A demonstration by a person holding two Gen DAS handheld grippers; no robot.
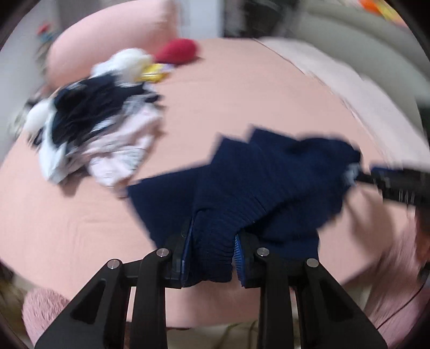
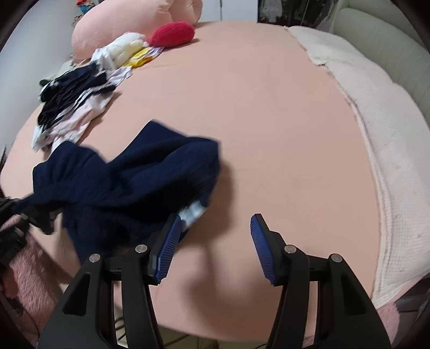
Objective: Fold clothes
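A navy ribbed knit garment lies partly lifted on the pink bed sheet. My left gripper is shut on a ribbed edge of it, and the fabric bunches between the blue pads. In the right wrist view the same garment sits left of my right gripper, which stands open over bare sheet with nothing between its fingers. The garment's white label lies just beside the left fingertip. The left gripper shows blurred at the left edge, holding the cloth.
A heap of dark and white clothes lies at the far left of the bed, with a white plush, a red plush and a pink pillow behind it. A white blanket covers the right side. A fluffy pink rug lies below the bed's edge.
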